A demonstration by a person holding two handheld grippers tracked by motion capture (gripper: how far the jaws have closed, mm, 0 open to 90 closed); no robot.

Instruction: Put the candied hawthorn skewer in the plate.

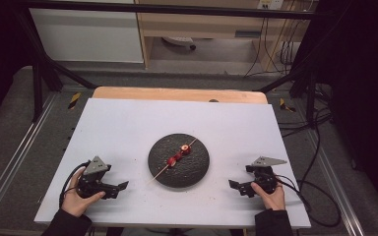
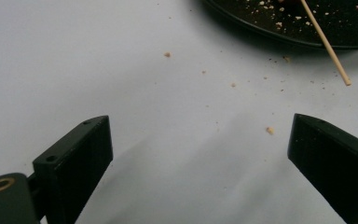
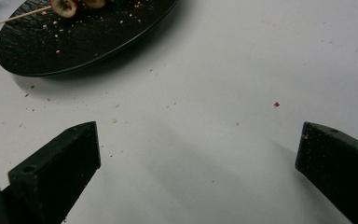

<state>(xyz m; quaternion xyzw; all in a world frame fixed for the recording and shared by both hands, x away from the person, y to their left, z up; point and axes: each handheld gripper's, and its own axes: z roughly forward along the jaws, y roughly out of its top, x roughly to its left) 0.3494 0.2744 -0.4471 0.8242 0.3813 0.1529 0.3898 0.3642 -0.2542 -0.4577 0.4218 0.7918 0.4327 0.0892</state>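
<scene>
2 grippers rest on the white table [image 1: 128, 123], each well apart from the black plate [image 1: 197, 172] at its centre: the left gripper [image 1: 122, 186] and the right gripper [image 1: 232, 185] both have their jaws spread wide with nothing between them. On the plate lies a thin wooden skewer [image 1: 161, 172] threaded with about 3 red fruit pieces [image 1: 178, 154]; its bare end juts past the plate's near-left rim, over the table. Crumbs are scattered in the plate and around it. The likeliest slip, I judge, is pinching that thin stick off-centre, so it rolls or pivots and drags the fruit off the plate. A pull on the fruit while the stick is loosely held could also slide the whole skewer, or crush the soft pieces.
</scene>
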